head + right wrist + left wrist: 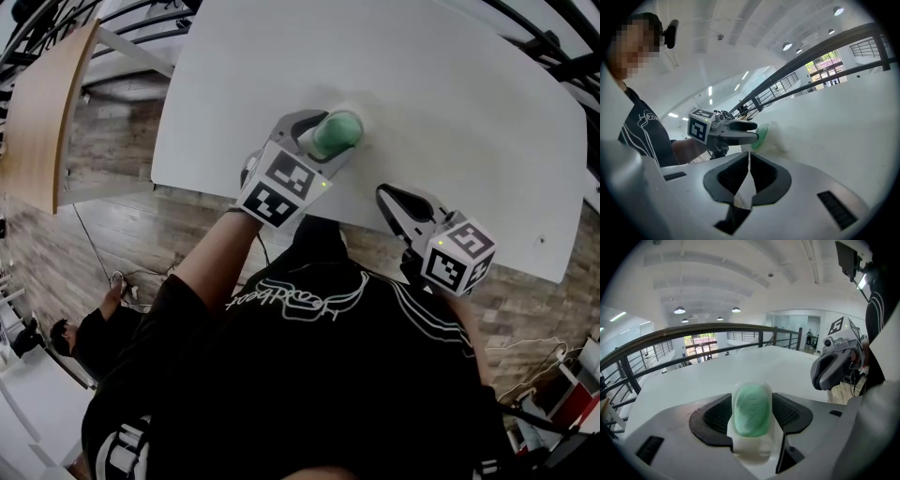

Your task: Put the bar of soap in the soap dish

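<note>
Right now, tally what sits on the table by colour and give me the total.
Green: 1, the soap
White: 1, the dish
Total: 2

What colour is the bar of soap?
Pale mint green. The bar of soap shows best in the left gripper view, between the jaws.

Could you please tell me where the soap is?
Mid head view, the soap is on the dish between the jaws of the left gripper, near the table edge, left of the right gripper.
</note>
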`<state>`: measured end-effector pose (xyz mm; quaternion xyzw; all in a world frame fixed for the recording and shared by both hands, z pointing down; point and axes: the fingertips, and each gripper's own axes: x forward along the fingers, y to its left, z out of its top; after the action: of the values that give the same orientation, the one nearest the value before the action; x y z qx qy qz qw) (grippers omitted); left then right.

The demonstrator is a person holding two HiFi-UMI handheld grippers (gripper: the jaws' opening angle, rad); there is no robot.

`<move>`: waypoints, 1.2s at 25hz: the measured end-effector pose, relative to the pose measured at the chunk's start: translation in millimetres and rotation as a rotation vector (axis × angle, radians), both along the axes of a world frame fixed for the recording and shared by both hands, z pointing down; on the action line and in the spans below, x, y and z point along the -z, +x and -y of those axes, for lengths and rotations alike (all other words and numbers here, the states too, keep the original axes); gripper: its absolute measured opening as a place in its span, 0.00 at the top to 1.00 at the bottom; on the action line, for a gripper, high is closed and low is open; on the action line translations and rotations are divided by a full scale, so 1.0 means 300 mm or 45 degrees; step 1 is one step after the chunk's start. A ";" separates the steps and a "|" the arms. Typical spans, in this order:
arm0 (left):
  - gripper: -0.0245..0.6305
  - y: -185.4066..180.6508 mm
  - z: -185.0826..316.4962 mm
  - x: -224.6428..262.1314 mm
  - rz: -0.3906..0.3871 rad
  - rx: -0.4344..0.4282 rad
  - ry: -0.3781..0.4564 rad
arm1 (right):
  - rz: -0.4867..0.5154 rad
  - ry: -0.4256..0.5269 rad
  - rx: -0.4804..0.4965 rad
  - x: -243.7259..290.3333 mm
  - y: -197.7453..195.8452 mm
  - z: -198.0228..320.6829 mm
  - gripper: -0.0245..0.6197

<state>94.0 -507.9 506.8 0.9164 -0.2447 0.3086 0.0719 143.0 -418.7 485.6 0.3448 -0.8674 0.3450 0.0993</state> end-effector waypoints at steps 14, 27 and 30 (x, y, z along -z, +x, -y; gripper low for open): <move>0.61 -0.061 -0.246 0.248 -0.300 0.020 -0.129 | -0.006 0.146 -0.006 0.163 0.009 -0.107 0.93; 0.95 -0.130 -0.590 0.430 -0.402 -0.168 -0.224 | -0.009 0.337 0.055 0.380 -0.171 -0.286 0.93; 0.95 -0.180 -0.664 0.508 -0.418 -0.197 -0.201 | -0.022 0.400 0.066 0.467 -0.245 -0.360 0.93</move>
<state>40.0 -308.8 354.5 0.9620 -0.1336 0.1778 0.1585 69.7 -310.6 345.5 0.3365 -0.9183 0.1995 0.0604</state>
